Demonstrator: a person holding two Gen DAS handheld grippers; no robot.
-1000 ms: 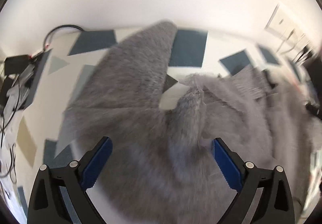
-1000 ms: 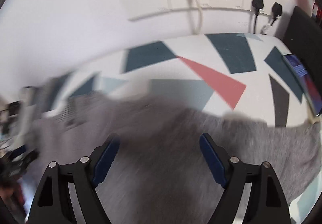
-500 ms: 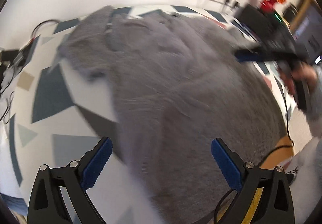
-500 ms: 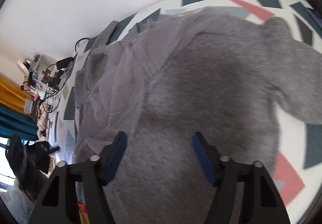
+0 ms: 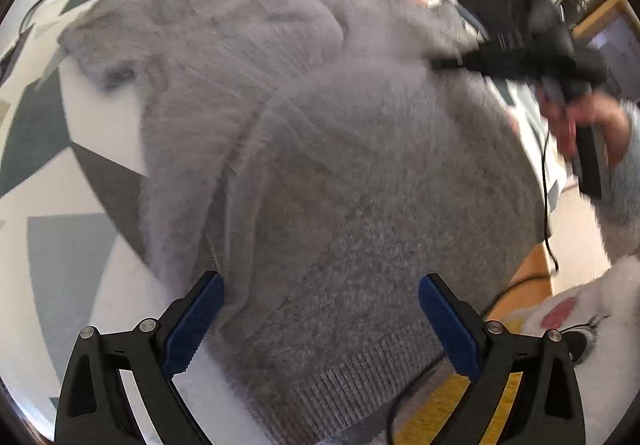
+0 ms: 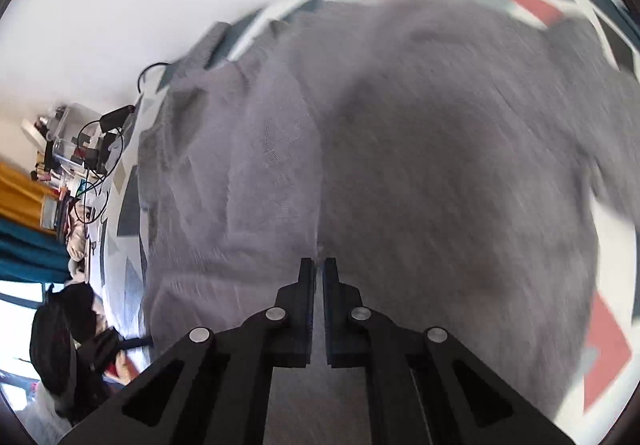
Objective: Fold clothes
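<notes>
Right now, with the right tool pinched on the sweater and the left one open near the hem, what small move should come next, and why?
Probably close the left tool on the ribbed hem of the fuzzy grey knitted sweater. Its jaws stand wide open just above that hem, while the right tool looks already shut on a fold of the fabric, so a second grip would let both hands lift and fold evenly.
</notes>
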